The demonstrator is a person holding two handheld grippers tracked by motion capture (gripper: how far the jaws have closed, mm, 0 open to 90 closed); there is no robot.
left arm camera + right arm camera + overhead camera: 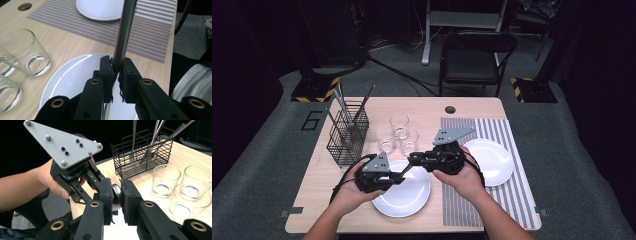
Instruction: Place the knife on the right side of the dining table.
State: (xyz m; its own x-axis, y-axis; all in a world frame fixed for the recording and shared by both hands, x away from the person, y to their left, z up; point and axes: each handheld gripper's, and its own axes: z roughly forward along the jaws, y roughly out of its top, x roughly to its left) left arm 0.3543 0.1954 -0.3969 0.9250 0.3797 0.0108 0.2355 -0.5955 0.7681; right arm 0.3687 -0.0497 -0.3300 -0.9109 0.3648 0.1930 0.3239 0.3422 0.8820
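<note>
wooden table (337,170) under me, dark room beyond, white plate (412,197) just below my jaws. my left gripper (117,71) and right gripper (116,195) both pinch one metal utensil (123,35), spanning between them.

My left gripper (399,176), right gripper (413,161): black linkage jaws, brass-ringed pivot holes, grey triangular screw-studded plates, black trailing cables.

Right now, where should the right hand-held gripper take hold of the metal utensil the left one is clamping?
Grip the metal utensil at its free rounded end, coming end-on from the side opposite the left hand-held gripper. Its straight shaft juts from those jaws above the plate, and the right hand-held gripper has its jaws flanking that end.
</note>
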